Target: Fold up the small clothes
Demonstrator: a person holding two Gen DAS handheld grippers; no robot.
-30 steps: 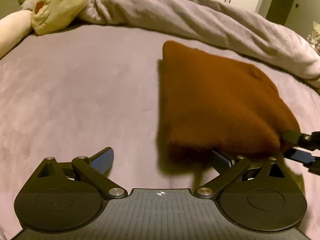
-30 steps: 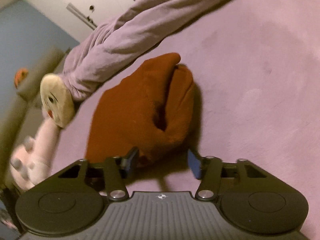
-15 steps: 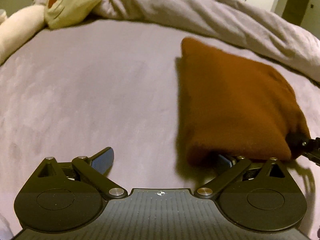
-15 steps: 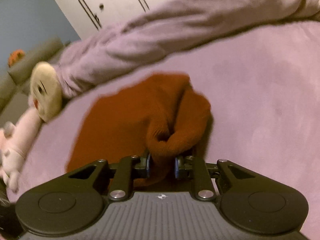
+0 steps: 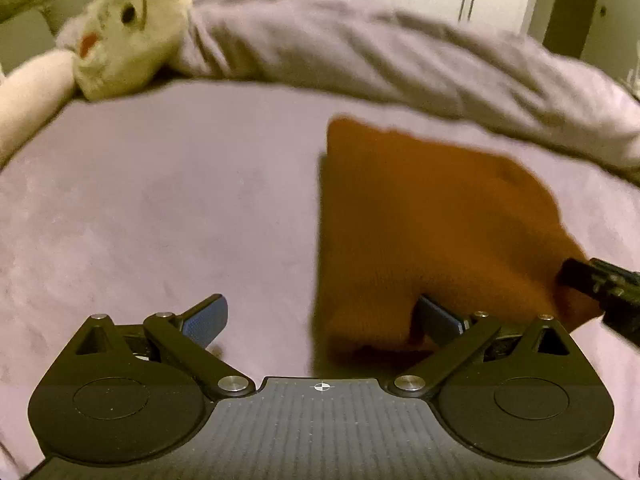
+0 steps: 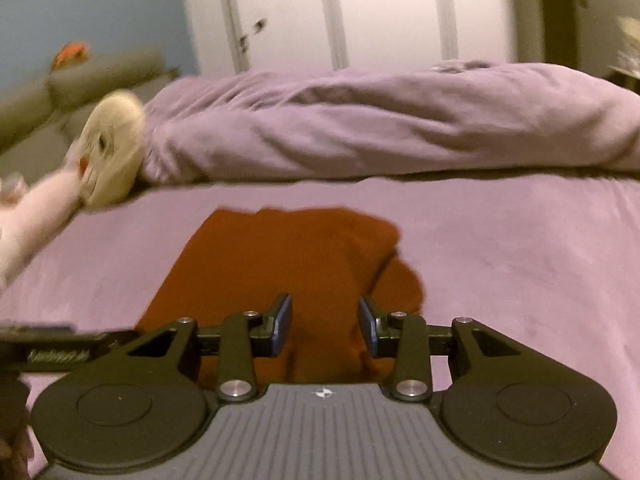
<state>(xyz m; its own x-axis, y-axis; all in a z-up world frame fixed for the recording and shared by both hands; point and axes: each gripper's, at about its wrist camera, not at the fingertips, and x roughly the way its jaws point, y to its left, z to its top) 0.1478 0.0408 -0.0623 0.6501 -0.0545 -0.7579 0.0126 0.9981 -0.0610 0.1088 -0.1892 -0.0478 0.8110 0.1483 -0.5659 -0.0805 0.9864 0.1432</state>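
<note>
A rust-brown knitted garment [image 5: 432, 232] lies folded on the purple bed sheet [image 5: 160, 208]. My left gripper [image 5: 320, 320] is open wide at the garment's near left corner, its right finger tucked against the raised near edge. My right gripper [image 6: 324, 324] has the garment's [image 6: 288, 264] near right edge filling the gap between its pads, and its jaws are opening slightly. In the left wrist view my right gripper [image 5: 600, 284] reaches in from the right and holds that corner a little above the sheet.
A cream plush toy [image 5: 128, 32] lies at the far left of the bed. A rumpled purple duvet [image 6: 380, 128] runs across the back. White wardrobe doors [image 6: 360, 12] stand behind it. Bare sheet stretches left of the garment.
My right gripper rolled level, closed on the garment's near right edge and rose with it, then widened a little. The left gripper stayed open by the near left corner.
</note>
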